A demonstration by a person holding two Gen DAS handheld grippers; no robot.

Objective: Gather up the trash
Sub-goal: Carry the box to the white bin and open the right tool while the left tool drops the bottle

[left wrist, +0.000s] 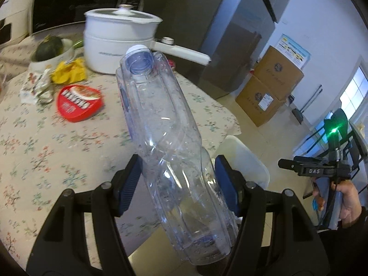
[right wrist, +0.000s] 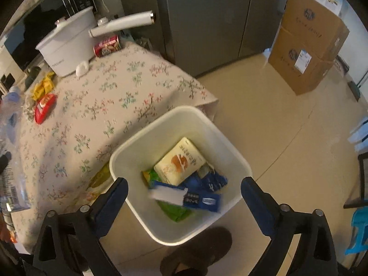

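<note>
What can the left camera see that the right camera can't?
Only the left wrist view shows the green squash in its bowl and the left gripper holding the clear bottle. Only the right wrist view shows inside the white bin, its wrappers, and the red can. Both show the white pot and red lid.

Left gripper (left wrist: 178,184): both blue-padded fingers (left wrist: 128,184) pressed against the sides of a clear plastic bottle (left wrist: 165,124), clamped near its lower body. Right gripper (right wrist: 184,197): fingers spread wide, nothing between the pads (right wrist: 255,204), pointed steeply downward. From the left wrist view the right gripper appears side-on at the far right, carried in the person's right hand (left wrist: 347,204) (green indicator light lit on its upper body).
</note>
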